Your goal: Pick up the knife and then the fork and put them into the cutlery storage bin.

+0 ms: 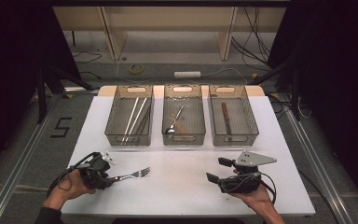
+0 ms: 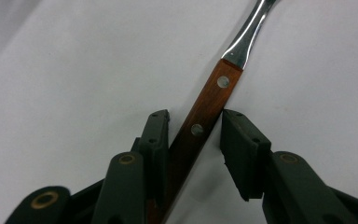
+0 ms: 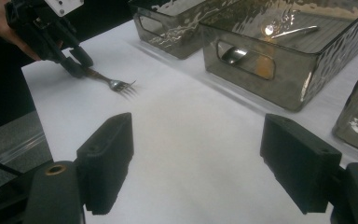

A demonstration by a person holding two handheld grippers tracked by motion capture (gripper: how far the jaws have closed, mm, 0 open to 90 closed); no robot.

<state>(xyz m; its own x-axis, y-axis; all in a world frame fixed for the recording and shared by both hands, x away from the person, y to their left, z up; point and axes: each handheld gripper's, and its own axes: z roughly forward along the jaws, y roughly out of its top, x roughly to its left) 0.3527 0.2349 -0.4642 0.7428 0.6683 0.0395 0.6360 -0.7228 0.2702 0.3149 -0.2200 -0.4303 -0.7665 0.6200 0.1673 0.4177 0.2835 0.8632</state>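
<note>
Item: fork (image 1: 133,175), wooden handle, lying on the white tabletop (image 1: 177,186) at near left, tines pointing right. Left gripper (image 2: 196,135): jaws straddle the handle; one pad touches, the other stands just apart, no firm pinch yet. Right gripper (image 3: 196,163): spread wide, empty, near right. Risk: a one-sided squeeze may twist or skid the slim handle; a lift now would drop it.

One mark reads from where I stand: a black figure "5" (image 1: 61,127), taped onto the grey floor left of the table (image 1: 98,116); nothing else carries lettering.
</note>
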